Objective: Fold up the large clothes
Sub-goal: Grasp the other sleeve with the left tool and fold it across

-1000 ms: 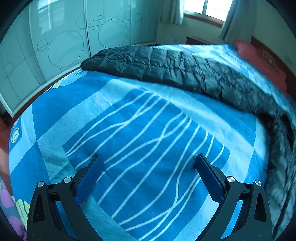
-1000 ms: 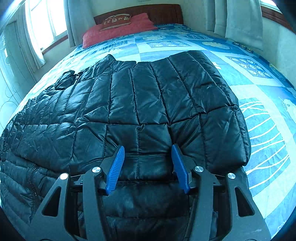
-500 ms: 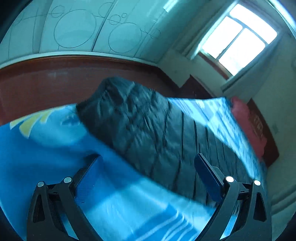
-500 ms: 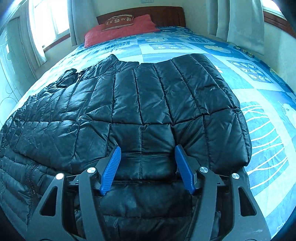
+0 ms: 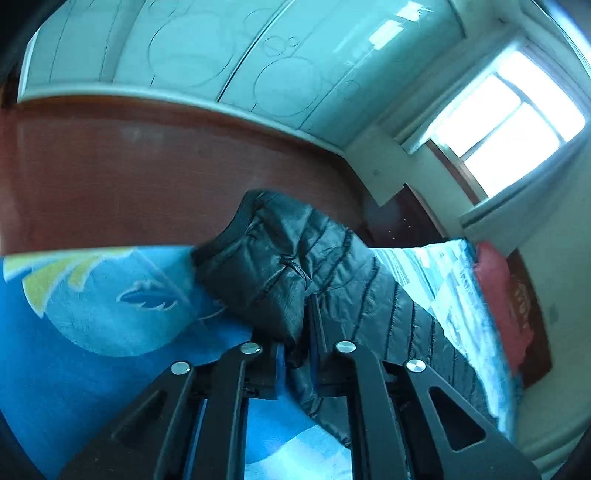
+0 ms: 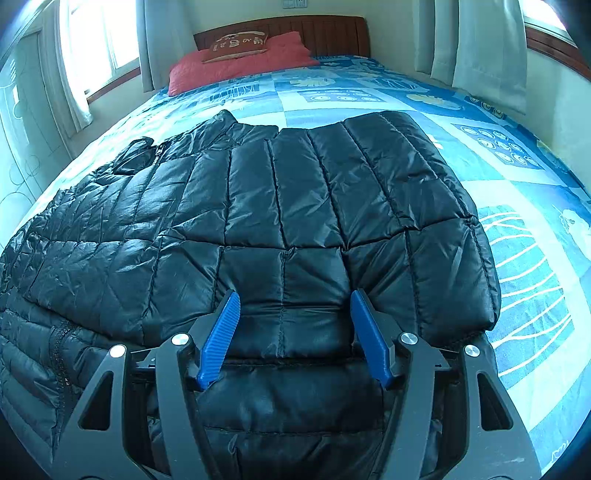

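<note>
Black quilted puffer jacket [image 6: 295, 206] lies spread across the blue patterned bedspread [image 6: 517, 206], filling the near and left part of the right wrist view. One panel is folded over the body; a zipper line shows at near left.

Right gripper [image 6: 295, 325]: blue-padded fingers [image 6: 221, 332] spread wide apart, poised just over the near edge of the jacket, nothing between them. Contact with the fabric cannot be told.

Left gripper [image 5: 297, 332]: fingers drawn close together, pinching a fold of the jacket [image 5: 280, 273] near its cuffed end, which bunches up at the bed's edge. Red-brown floor [image 5: 147, 177] beyond, and pale wardrobe doors [image 5: 221, 55] etched with circles.

Far end of bed: red pillow [image 6: 240, 62] against a wooden headboard [image 6: 325, 33], with a smaller brown cushion [image 6: 236, 46] on top. The cushion carries light-coloured markings, too small to read. No other writing or labels legible. Curtained windows [image 6: 96, 48] to left and right.
</note>
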`<state>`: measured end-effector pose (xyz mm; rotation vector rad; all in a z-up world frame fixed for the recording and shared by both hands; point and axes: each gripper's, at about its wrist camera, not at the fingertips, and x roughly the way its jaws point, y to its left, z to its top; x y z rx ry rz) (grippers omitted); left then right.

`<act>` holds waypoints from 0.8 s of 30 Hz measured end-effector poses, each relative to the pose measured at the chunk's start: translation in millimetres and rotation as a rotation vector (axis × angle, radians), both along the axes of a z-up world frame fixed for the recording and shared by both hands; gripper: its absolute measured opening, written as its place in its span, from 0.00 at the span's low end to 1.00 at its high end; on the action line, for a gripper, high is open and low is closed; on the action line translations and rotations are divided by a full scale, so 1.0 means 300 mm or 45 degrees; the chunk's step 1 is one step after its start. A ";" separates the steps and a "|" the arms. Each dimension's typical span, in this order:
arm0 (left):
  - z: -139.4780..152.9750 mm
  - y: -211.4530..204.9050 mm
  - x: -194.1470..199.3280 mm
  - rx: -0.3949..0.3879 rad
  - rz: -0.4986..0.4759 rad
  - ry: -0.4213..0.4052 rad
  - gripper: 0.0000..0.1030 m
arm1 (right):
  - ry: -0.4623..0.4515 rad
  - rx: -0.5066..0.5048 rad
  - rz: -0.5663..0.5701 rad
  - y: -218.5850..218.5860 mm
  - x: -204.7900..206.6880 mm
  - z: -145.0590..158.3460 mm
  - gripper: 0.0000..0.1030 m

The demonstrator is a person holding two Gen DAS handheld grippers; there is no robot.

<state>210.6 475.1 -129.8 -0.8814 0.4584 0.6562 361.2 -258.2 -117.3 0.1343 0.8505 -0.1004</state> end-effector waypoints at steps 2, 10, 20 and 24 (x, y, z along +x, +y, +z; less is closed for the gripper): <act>0.062 -0.050 0.026 0.091 -0.035 -0.006 0.06 | -0.006 0.004 -0.001 0.000 -0.001 0.002 0.60; 0.338 -0.549 0.225 0.495 -0.445 -0.064 0.06 | -0.017 0.031 0.000 -0.015 -0.007 0.007 0.61; 0.387 -1.334 0.443 0.714 -1.012 -0.085 0.06 | -0.043 0.122 0.010 -0.052 -0.013 0.008 0.62; 0.323 -1.578 0.487 0.746 -1.178 -0.033 0.06 | -0.051 0.153 0.021 -0.058 -0.013 0.008 0.66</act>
